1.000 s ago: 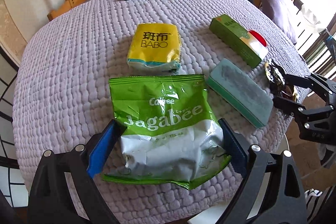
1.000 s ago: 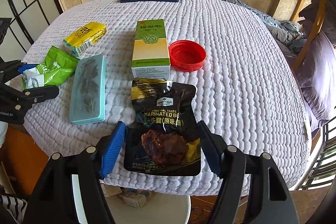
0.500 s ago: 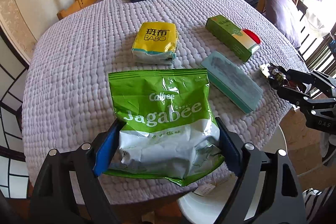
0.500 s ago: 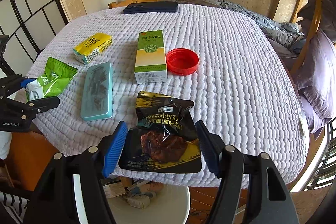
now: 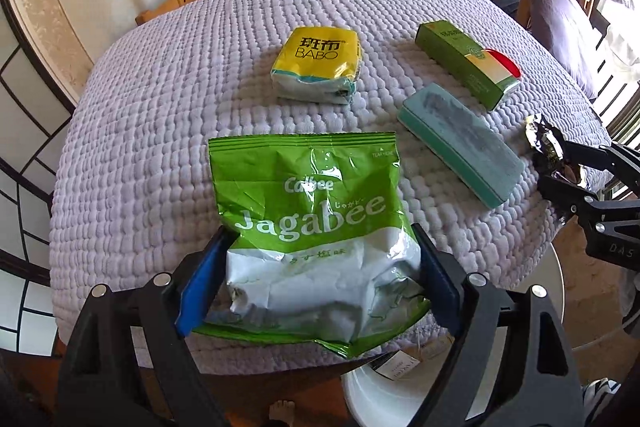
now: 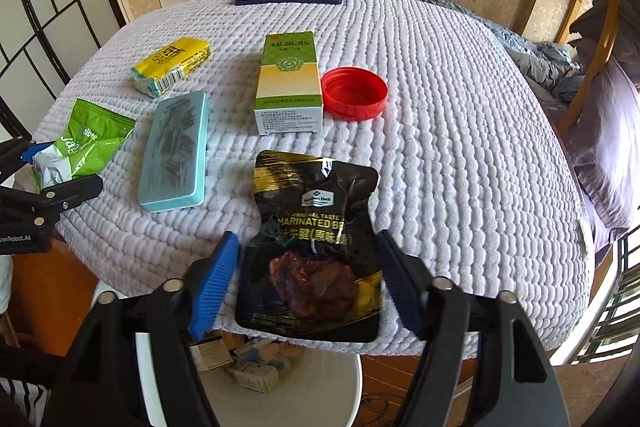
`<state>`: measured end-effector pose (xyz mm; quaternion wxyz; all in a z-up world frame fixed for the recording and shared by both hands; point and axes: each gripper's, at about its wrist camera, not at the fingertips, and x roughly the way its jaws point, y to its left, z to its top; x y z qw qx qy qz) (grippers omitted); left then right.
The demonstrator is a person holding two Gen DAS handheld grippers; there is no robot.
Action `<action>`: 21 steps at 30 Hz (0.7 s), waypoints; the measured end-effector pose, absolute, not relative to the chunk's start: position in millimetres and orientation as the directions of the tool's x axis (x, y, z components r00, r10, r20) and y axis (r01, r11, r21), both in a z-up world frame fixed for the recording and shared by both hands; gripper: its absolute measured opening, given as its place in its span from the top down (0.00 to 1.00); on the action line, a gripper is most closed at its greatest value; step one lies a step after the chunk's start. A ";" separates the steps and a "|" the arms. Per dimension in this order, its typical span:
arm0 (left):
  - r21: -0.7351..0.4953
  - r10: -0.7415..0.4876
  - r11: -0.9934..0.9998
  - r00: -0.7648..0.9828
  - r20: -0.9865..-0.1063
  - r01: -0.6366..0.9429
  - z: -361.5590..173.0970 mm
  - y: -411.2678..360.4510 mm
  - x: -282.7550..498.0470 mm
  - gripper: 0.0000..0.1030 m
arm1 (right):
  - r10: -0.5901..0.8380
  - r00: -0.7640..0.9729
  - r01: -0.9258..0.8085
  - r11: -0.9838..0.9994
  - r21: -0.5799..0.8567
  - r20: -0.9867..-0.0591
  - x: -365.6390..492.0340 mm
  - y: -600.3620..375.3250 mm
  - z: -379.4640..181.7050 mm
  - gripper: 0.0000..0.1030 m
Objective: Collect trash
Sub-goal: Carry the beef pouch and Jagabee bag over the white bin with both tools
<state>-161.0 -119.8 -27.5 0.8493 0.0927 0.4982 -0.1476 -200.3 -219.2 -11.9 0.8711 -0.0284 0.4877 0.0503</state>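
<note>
The table (image 6: 440, 131), under a knobbly lilac quilt, carries a teal case (image 6: 174, 151) at ten o'clock from the black pouch, and a green box (image 6: 290, 83) at twelve. At its near edge, over a white bin (image 6: 316, 391), the left gripper (image 5: 316, 279) has its fingers clenched on the green Jagabee bag (image 5: 308, 211). The right gripper (image 6: 308, 283) is clenched on the black marinated-beef pouch (image 6: 316, 247).

Two close wrist fisheyes, steeply downward over one shared quilted table (image 5: 160, 147), side by side.
</note>
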 end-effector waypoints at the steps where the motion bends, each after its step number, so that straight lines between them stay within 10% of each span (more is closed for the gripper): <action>1: 0.004 -0.166 0.938 0.459 -0.873 0.347 -26.0 -120.2 -162.5 0.17 | 0.073 0.519 -0.122 0.992 0.010 -0.851 -200.5 -219.8 -10.9 0.37; 21: -0.047 -0.223 0.930 0.458 -0.860 0.365 -2.2 -117.5 -215.2 0.19 | 0.181 0.532 -0.170 0.980 0.105 -0.827 -251.6 -226.6 13.3 0.36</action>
